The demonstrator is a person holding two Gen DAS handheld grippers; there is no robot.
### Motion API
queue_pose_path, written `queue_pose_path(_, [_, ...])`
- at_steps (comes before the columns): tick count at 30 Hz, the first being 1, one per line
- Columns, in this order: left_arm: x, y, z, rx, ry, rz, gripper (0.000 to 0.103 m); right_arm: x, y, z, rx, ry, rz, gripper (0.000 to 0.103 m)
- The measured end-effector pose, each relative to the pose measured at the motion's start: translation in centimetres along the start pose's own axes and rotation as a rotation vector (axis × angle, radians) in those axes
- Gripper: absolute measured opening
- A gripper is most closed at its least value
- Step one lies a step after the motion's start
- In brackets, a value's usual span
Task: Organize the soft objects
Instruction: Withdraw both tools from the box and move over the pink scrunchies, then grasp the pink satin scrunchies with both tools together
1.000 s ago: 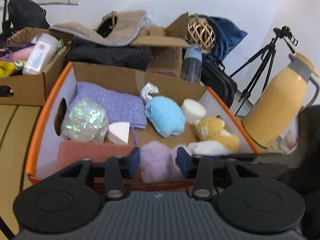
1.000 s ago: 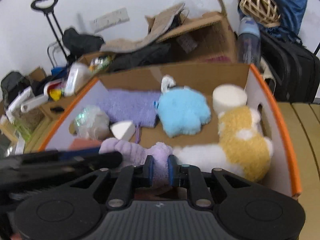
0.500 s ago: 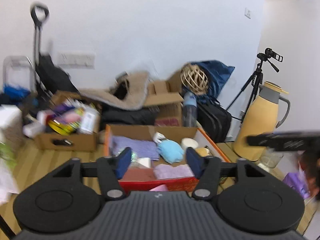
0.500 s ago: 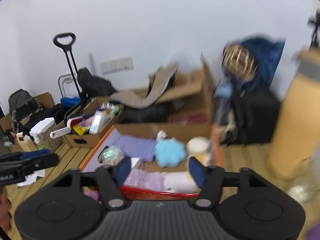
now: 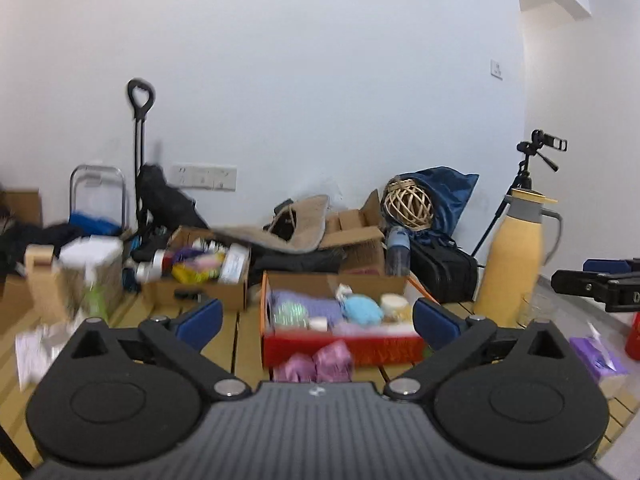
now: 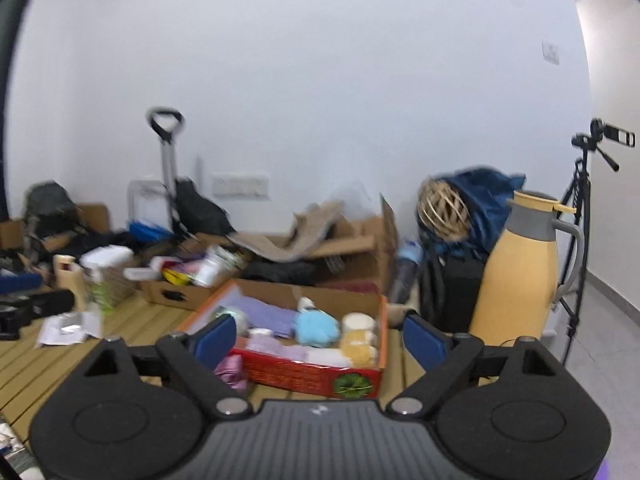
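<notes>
A red-fronted cardboard box on the wooden slat table holds soft things: a blue plush, a purple knit cloth, a yellow plush, a white sponge and a lilac plush. A pink soft object lies on the table in front of the box. My left gripper and right gripper are both wide open and empty, held back from the box.
A yellow thermos jug stands right of the box. A second cardboard box of bottles stands to the left. Bags, a wicker ball, a trolley and a tripod line the wall. Papers lie at left.
Both grippers opened, let go of the lilac plush in the box, and pulled well back and up, so the box now appears small and far.
</notes>
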State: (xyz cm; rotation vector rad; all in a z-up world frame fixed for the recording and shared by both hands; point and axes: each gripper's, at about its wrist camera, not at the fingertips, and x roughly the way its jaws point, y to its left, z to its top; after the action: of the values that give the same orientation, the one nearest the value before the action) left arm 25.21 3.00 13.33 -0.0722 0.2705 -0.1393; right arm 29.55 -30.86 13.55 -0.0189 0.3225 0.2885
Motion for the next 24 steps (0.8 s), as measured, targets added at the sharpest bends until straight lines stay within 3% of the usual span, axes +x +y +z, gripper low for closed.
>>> queue_pose_path(2, [-2.8,-0.3,-2.8,0.002,-0.013,0.012,0.103,-3.0,1.0,-3.3,-0.008,-0.066,0.014,0.096])
queue_pose_path(5, [-7.8,-0.8,-7.0,0.034,-0.044,0.039,0.103,-6.8,3.0,-8.0,-0.017,-0.090,-0.006,0.098])
queue_pose_path(9, [-11.7,-0.2,-10.9,-0.010,0.012,0.042,0.103,-10.6,4.6,-13.3,0.034,-0.002,0.013,0.099])
queue_pose_path(12, [-11.7,-0.1,-11.6,0.010,0.044,0.062,0.103,-11.1,5.8,-15.8,0.066,0.089,-0.014,0.099])
queue_pose_path(14, [-11.3,-0.1,-11.3,0.010,0.031,0.067,0.103,-10.8,6.7,-16.4,0.035,0.114,0.024,0.099])
queue_pose_path(18, [-9.9,0.4,-11.0,-0.046,0.052,0.042,0.103,-10.3,7.2,-16.7,0.034,0.095,0.036,0.099])
queue_pose_path(24, [-5.3,0.8,-12.2,-0.047,0.129,0.061,0.103,-7.4,6.0,-17.2,0.112,0.119,0.062,0.095])
